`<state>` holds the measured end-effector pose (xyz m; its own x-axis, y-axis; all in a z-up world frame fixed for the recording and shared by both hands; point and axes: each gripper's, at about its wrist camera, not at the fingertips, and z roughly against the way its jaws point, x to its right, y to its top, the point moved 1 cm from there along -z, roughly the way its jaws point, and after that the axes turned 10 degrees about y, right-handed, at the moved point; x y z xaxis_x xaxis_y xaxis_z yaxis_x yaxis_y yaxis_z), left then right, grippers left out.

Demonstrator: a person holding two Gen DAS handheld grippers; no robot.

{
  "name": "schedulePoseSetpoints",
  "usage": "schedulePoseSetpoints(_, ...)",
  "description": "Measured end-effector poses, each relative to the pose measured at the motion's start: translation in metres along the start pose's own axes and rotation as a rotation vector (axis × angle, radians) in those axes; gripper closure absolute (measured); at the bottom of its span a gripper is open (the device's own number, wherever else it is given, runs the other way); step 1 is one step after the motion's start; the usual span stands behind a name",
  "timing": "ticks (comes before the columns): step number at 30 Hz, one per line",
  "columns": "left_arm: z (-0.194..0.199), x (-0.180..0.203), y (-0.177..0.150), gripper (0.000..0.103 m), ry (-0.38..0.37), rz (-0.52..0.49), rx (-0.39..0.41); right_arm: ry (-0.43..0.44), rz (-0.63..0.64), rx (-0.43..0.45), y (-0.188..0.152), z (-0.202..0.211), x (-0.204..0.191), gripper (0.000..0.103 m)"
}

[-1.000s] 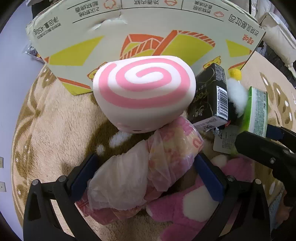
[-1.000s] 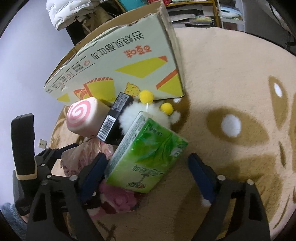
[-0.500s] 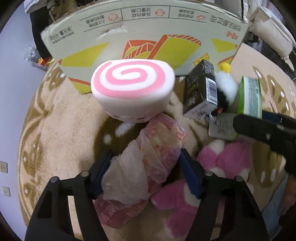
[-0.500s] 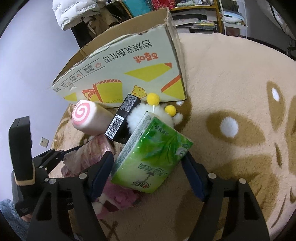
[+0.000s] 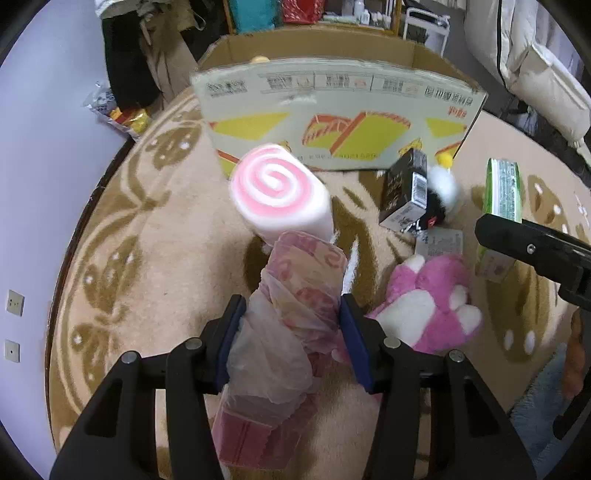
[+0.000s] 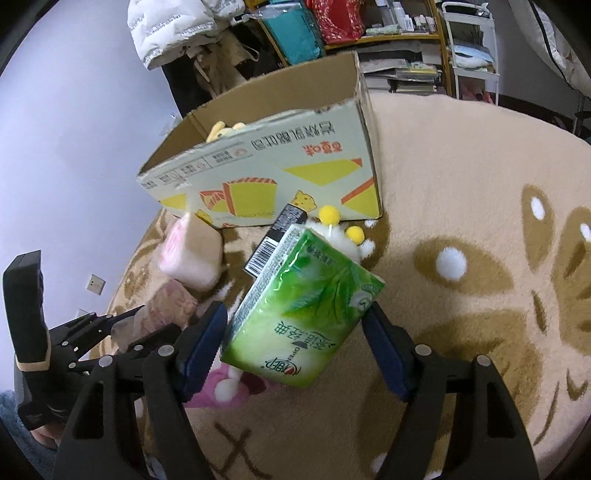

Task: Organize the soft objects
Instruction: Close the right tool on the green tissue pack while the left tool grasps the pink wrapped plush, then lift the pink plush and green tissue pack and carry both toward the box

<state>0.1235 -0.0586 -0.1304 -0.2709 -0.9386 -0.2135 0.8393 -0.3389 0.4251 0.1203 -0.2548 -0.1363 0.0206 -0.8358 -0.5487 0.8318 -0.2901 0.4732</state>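
Gripping a pink tissue pack, the left tool faces the swirl plush; right tool seemingly clamps a green pack.

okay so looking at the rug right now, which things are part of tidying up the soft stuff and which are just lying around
Part of the job:
left claw, shut on pink tissue pack
right claw, shut on green tissue pack
swirl cushion
pink plush paw
cardboard box

Lying about:
black carton
white jacket
shelf clutter
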Motion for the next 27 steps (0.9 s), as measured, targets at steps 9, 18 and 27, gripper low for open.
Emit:
schedulePoseSetpoints(9, 0.053, -0.026, 0.004, 0.054, 0.057, 0.146, 0.153, -0.01, 0.072, 0.102, 0.006, 0.037, -0.021, 0.024)
schedulePoseSetpoints(18, 0.071, -0.04, 0.035, 0.069, 0.036, 0.158, 0.247, -0.032, 0.187, 0.184, 0.038, 0.056, -0.048, 0.047)
schedulePoseSetpoints(27, 0.054, -0.046, 0.033, 0.082, -0.007, 0.201, 0.217, -0.037, 0.162, 0.048, 0.027, 0.022, -0.03, 0.093)
